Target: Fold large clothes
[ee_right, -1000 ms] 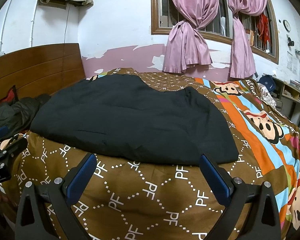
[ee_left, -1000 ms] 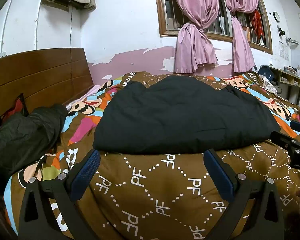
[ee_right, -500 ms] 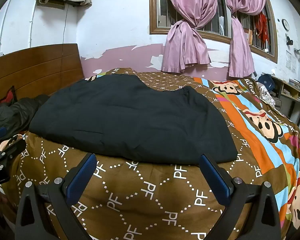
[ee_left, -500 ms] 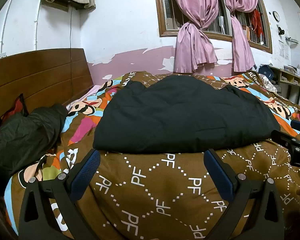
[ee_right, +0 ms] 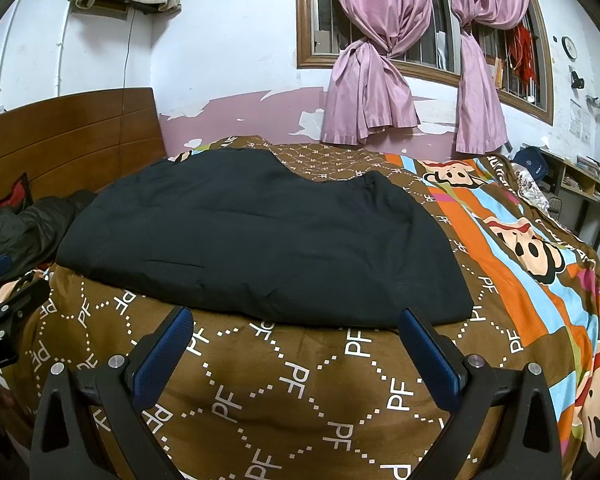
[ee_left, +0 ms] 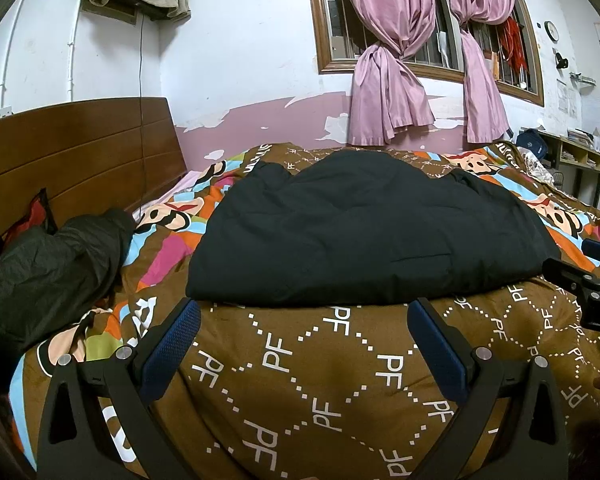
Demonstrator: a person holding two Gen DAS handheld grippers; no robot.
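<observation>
Nothing of consequence has shifted over the last second: both views frame the same scene with only a slight drift of camera aim, and the black garment lies as it did. Black garment (ee_left: 364, 232) (ee_right: 260, 240) rests flat on the brown patterned bedspread (ee_left: 300, 360) (ee_right: 300, 380), spread broadly with its long axis running left to right across the bed, its near hem straight and its far edge rounded. It lies directly ahead of both tools, just beyond the fingertips. Left hand-held gripper (ee_left: 302, 340) has its jaws spread wide with nothing between them, lined up with the left half of the near hem; right hand-held gripper (ee_right: 296, 346) is likewise spread and empty, facing the right half. Each sits low and level over the bedspread, fingers pointing toward the far wall, clear of the cloth. Neither is markedly nearer; each is closest to its own corner of the hem. A second dark garment (ee_left: 48, 272) lies bunched at the left by the headboard (ee_left: 80, 152). Judgement: the flat layout fits either a piece laid out for folding or one already folded once; the pictures do not settle which.
</observation>
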